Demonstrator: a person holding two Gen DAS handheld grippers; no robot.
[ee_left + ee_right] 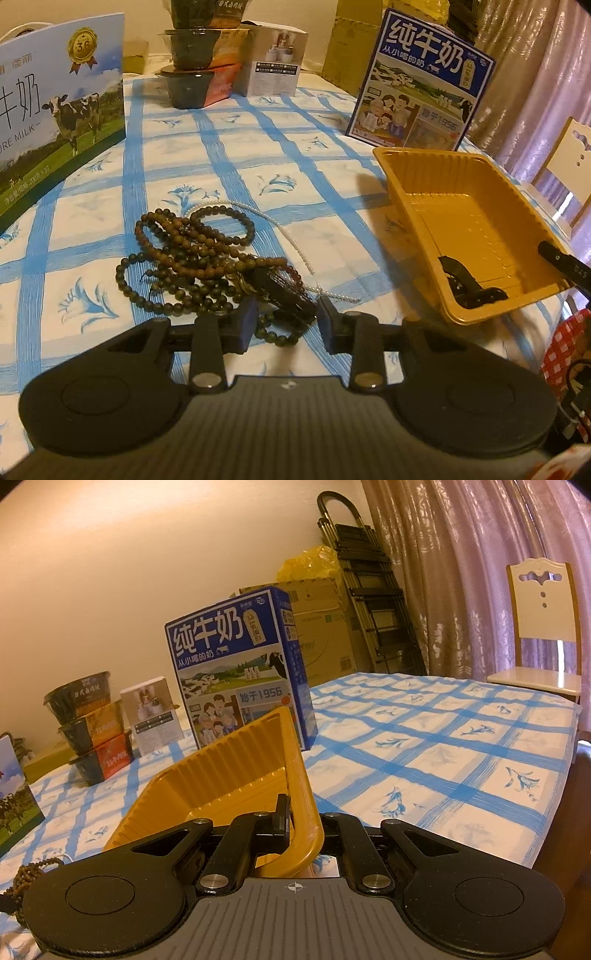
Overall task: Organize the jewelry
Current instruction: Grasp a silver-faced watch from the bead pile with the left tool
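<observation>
A tangled pile of brown and dark green bead bracelets with a thin white pearl strand lies on the blue-checked tablecloth. My left gripper is open, its blue-padded fingers on either side of the pile's near end, low over dark beads. A yellow plastic tray sits tilted at the right. My right gripper is shut on the yellow tray's rim and lifts that side; its fingers show in the left wrist view inside the tray.
A blue milk carton stands behind the tray, and a larger milk box stands at the left. Stacked instant-noodle bowls and a small white box are at the back. A chair stands beyond the table's right edge.
</observation>
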